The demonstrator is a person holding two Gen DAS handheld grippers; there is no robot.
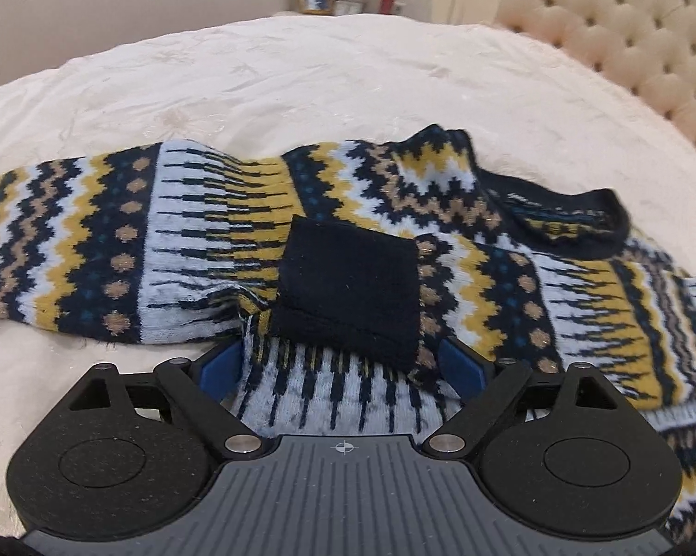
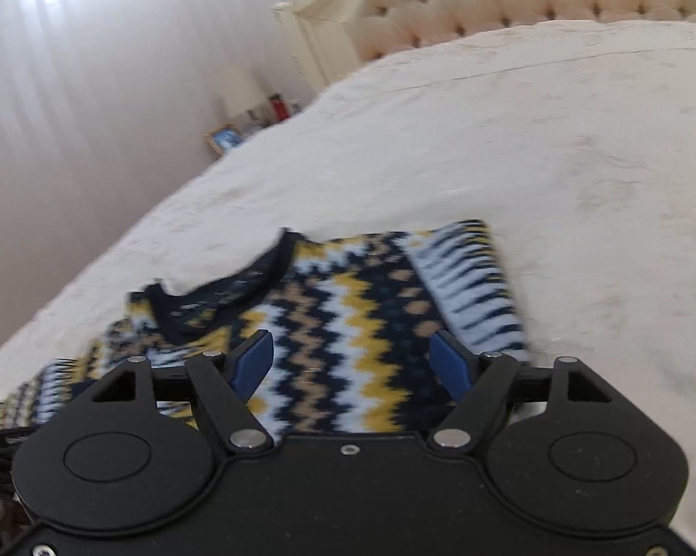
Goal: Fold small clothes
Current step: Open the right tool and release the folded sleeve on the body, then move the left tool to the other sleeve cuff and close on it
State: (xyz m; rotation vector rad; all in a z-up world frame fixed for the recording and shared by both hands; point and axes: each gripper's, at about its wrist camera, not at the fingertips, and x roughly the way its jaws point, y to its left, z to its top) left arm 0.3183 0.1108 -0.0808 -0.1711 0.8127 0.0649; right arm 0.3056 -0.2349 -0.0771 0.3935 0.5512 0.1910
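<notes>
Because the navy, mustard and pale-blue zigzag-knit sweater lies spread on the cream quilted bedspread, both tools can work its fabric flat against that surface. A sleeve is folded in across the sweater's body, its dark navy ribbed cuff lying on top. Just nearer than the cuff, the left gripper stands with blue pads spread, pinching nothing. Beside the sweater's navy neckline, the right gripper is likewise spread wide over the knit, judged ready for the next fold.
</notes>
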